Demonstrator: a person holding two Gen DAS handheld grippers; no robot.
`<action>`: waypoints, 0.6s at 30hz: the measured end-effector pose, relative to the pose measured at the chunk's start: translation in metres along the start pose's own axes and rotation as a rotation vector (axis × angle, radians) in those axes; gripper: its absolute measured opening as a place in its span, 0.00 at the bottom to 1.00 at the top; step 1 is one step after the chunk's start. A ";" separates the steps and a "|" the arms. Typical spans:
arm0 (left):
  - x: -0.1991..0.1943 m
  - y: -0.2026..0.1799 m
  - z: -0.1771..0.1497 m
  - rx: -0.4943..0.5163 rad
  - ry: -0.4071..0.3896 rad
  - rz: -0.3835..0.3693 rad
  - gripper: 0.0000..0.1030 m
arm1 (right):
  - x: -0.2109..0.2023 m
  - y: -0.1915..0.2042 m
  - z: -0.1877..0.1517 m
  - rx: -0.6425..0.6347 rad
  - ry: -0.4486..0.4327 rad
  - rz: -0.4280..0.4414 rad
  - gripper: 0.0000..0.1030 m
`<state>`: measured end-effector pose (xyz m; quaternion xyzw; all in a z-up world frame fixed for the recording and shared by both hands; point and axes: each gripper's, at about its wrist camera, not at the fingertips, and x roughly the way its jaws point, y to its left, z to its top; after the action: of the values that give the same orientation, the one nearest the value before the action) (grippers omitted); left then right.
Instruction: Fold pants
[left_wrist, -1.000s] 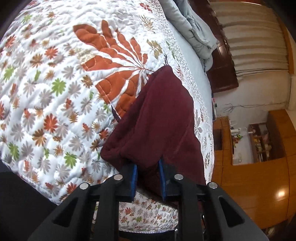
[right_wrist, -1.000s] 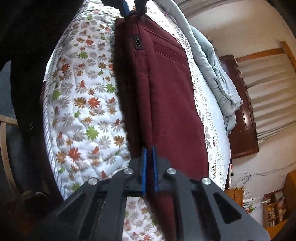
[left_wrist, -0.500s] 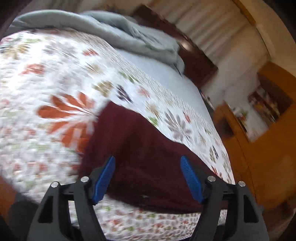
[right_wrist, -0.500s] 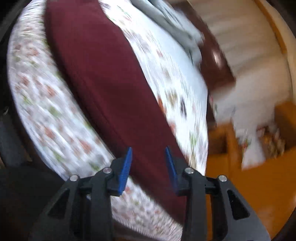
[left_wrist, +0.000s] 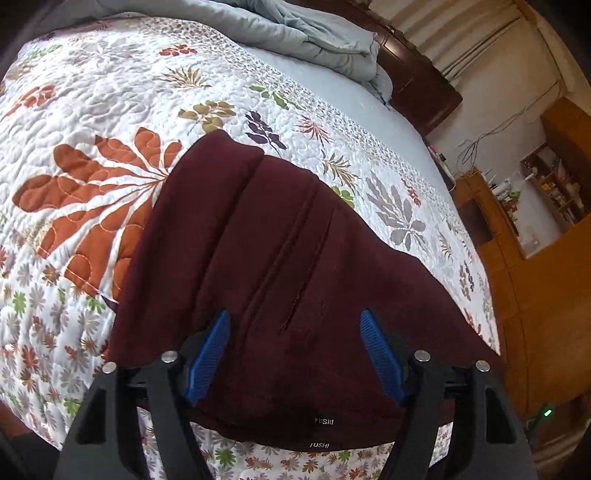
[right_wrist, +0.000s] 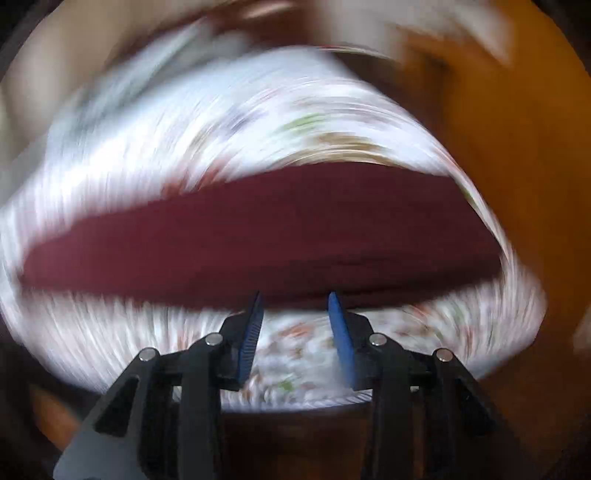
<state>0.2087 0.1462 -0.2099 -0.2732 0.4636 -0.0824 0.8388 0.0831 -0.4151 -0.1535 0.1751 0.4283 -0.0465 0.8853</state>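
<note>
Maroon pants (left_wrist: 280, 280) lie folded into a compact rectangle on a floral quilted bedspread (left_wrist: 103, 122), close to the bed's near edge, with two small brand tags (left_wrist: 323, 421) stacked at the near hem and a rumpled grey-blue duvet (left_wrist: 295, 29) bunched at the far side. The left gripper (left_wrist: 295, 354) hovers over the near end of the bundle, its blue pads (left_wrist: 207, 358) spread wide and holding nothing. The right gripper (right_wrist: 295, 328), seen through heavy motion blur, is likewise parted and empty, its tips just short of the long edge of the pants (right_wrist: 266, 236). Judging by the aligned tags and stacked layers, the fold looks largely done, and the step in hand appears to be releasing and tidying. To finish well, each tool should likely lift straight up and clear before swinging aside, so no pad snags the soft top layer and drags it askew; any smoothing is best done from the fold outward. Whether the far edge lies square cannot be told from here.
</note>
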 end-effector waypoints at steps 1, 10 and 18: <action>0.000 0.000 0.000 0.000 -0.002 0.004 0.72 | -0.003 -0.039 0.004 0.220 -0.017 0.092 0.38; -0.002 0.007 0.000 -0.038 0.004 -0.009 0.75 | 0.035 -0.132 0.001 0.736 -0.079 0.334 0.35; 0.000 0.004 0.001 -0.026 0.008 0.005 0.78 | 0.022 -0.150 0.002 0.768 -0.119 0.330 0.03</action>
<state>0.2089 0.1498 -0.2121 -0.2826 0.4687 -0.0753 0.8335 0.0637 -0.5549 -0.2099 0.5557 0.2941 -0.0706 0.7744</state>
